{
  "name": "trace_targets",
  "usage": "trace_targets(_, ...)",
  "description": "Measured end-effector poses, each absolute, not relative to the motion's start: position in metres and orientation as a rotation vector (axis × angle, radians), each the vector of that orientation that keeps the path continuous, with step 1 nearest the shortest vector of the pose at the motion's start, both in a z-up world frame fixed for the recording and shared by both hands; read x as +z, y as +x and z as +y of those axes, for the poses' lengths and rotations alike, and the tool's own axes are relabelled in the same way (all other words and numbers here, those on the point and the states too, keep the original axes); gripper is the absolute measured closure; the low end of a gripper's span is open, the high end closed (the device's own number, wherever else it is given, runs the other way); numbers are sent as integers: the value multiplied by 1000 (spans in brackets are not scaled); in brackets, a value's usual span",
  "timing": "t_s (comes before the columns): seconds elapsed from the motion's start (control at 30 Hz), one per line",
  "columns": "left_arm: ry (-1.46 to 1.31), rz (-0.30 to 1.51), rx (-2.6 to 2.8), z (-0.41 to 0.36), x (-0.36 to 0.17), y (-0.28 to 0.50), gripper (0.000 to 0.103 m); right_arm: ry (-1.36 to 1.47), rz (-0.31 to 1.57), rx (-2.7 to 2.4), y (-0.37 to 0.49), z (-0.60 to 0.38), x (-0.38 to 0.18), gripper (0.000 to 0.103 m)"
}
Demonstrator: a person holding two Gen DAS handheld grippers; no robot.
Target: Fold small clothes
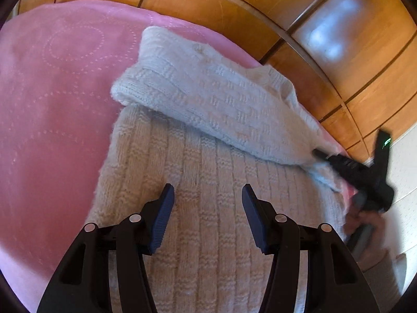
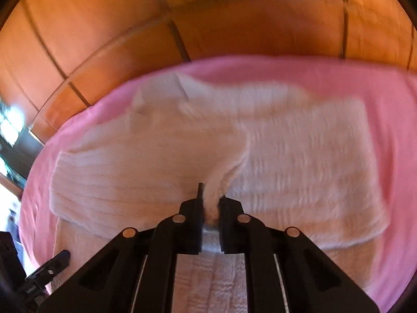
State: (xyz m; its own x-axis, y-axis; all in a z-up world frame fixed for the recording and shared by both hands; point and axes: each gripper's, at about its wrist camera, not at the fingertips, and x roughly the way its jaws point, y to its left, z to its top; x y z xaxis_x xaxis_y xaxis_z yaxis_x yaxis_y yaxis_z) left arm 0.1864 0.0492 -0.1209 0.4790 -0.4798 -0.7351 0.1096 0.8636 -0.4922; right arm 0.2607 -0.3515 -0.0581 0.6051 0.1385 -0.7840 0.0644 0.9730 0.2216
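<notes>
Cream knit sweater (image 1: pixel 208 208): flat on pink blanket (image 1: pixel 52 104), sleeve (image 1: pixel 208 91) folded diagonally across body. Right tool (image 2: pixel 211 203): clamped on sleeve's edge, nearer the fold. Left tool (image 1: pixel 207 216): fingers apart, empty, above lower body, long axis running away ahead.

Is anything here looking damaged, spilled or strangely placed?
Nothing stands out. The white knitted sweater lies on the pink blanket, one part folded across it, pinched by the right gripper. The left gripper is open above it.
</notes>
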Motion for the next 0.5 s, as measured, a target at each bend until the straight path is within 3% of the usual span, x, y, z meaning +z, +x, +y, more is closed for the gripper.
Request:
trace_targets(0.17, -440, 1007, -369, 56, -126, 192, 50, 180, 766, -8, 245, -368, -5, 96)
trace_targets(0.4, -580, 1012, -237, 87, -128, 219, 50, 289, 955, -157, 248, -418, -81, 95)
trace_targets(0.5, -626, 998, -209, 103, -121, 225, 50, 318, 935, -147, 244, -423, -92, 95)
